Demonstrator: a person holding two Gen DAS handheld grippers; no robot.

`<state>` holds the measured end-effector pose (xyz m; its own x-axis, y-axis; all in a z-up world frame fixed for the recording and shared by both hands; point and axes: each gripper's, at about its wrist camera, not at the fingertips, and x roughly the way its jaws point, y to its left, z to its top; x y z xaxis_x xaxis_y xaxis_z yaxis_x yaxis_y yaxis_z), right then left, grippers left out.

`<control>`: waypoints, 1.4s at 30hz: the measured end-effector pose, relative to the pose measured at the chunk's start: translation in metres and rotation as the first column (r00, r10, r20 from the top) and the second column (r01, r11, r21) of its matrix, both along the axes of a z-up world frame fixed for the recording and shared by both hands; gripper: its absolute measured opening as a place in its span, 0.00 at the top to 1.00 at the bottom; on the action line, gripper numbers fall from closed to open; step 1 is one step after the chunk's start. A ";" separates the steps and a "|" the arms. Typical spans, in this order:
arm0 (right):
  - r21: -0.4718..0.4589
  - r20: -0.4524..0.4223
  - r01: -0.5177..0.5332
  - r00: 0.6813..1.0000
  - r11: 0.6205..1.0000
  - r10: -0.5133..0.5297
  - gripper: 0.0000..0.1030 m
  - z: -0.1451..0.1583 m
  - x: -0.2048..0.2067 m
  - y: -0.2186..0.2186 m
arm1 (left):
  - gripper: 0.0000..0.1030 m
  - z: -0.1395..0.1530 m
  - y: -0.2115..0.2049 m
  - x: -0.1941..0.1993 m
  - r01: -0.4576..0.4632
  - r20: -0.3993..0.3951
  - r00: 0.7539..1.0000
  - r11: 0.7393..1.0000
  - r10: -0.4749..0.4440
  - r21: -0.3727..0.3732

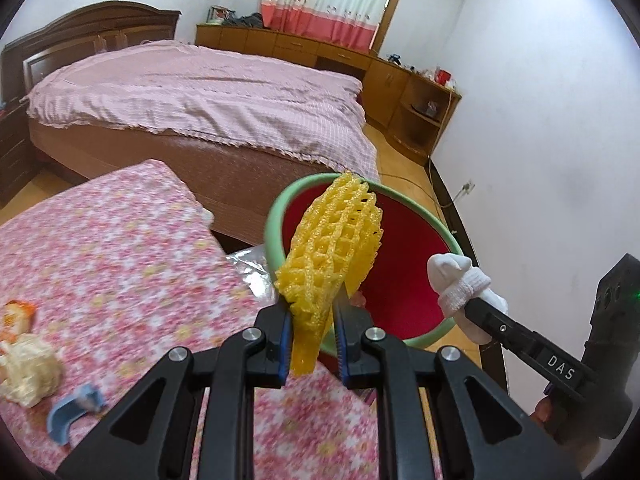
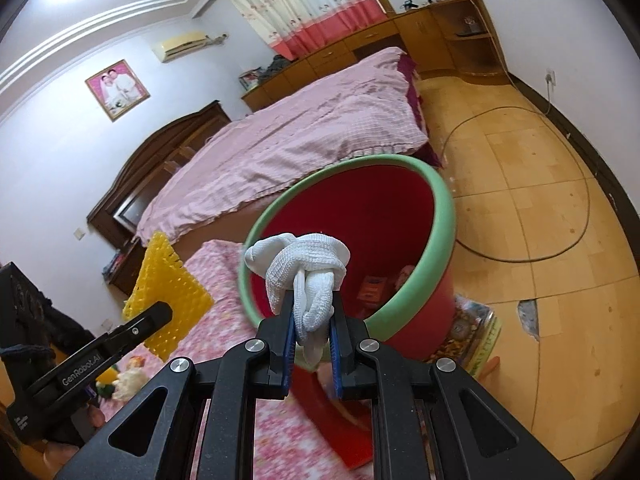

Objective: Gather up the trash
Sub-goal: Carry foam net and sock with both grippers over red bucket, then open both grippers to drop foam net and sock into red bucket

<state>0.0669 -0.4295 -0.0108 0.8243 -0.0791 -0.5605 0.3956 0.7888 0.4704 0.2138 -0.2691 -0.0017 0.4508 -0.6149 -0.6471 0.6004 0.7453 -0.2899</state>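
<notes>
Yellow foam net (image 1: 332, 248), clamped in left gripper (image 1: 312, 320); white foam net (image 2: 308, 280), clamped in right gripper (image 2: 312, 320). Both poised at bin (image 2: 436, 216) rim beside tabletop (image 1: 120, 248) corner, evidently for dropping in.

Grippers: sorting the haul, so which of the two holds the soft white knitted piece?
The right gripper, shut on the white knitted cloth bundle; the left gripper pinches a yellow foam net.
</notes>
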 end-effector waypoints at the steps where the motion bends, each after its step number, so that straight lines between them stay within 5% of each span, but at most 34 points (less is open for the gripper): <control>1: -0.001 -0.004 0.007 1.000 1.000 -0.007 0.86 -0.002 0.002 -0.004 | 0.84 -0.004 -0.007 0.002 0.006 -0.007 1.000 1.000 -0.006 0.004; 23: 0.010 -0.053 0.038 0.998 0.999 -0.037 0.84 -0.026 0.025 -0.036 | 0.83 -0.050 -0.051 0.027 0.031 -0.059 0.998 0.996 -0.026 0.078; 30: 0.018 -0.068 0.034 0.997 0.999 -0.033 0.78 -0.029 0.031 -0.037 | 0.62 -0.046 -0.053 0.021 0.045 -0.038 0.998 0.997 -0.043 0.063; 42: 0.035 -0.028 0.027 0.999 0.999 -0.026 0.59 -0.022 0.022 -0.036 | 0.56 -0.027 -0.042 0.006 0.020 0.010 1.000 0.997 -0.021 0.068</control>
